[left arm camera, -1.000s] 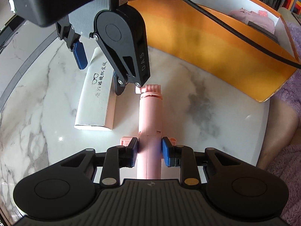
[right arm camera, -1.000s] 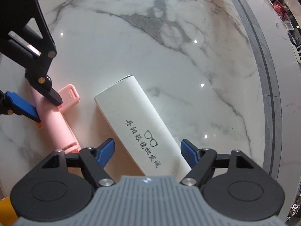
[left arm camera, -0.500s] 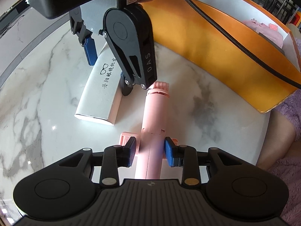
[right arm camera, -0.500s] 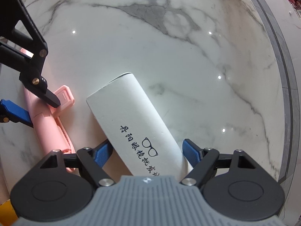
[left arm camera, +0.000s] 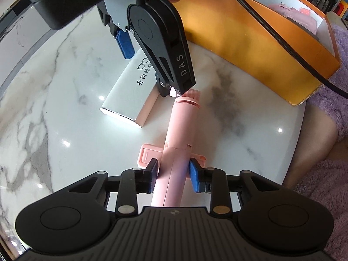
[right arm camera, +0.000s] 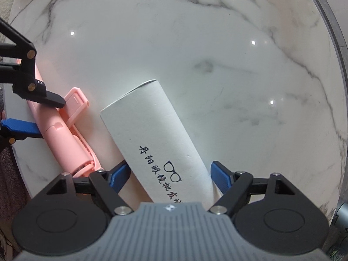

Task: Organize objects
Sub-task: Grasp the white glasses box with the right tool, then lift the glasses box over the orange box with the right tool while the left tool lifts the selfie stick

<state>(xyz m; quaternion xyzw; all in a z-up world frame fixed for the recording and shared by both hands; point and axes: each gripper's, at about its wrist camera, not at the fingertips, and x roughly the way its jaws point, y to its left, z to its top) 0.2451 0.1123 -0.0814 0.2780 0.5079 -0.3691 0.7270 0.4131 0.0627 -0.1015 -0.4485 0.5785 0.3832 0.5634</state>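
A pink selfie stick (left arm camera: 182, 119) with a folded phone clamp lies on the marble table (left arm camera: 54, 87). My left gripper (left arm camera: 173, 174) straddles its lower shaft; the jaws are opening, and the pads stand just off its sides. Beside the stick lies a white glasses box (left arm camera: 128, 91) with black print. My right gripper (right arm camera: 169, 174) points down over the white glasses box (right arm camera: 152, 130), open, with a blue pad on each side and neither touching. In the right wrist view the pink selfie stick (right arm camera: 65, 139) lies left of the box, with the left gripper (right arm camera: 47, 117) around it.
A large orange box (left arm camera: 250, 50) with white inner walls stands at the back right, holding pink things (left arm camera: 289, 15). The table's round edge runs close on the right, with a person's leg (left arm camera: 315, 141) and a purple fluffy rug (left arm camera: 326, 184) beyond it. A black cable (left arm camera: 271, 34) crosses above the orange box.
My left pads have eased a little off the pink stick. The right gripper has turned and come lower over the white box, which now reaches further between its fingers.
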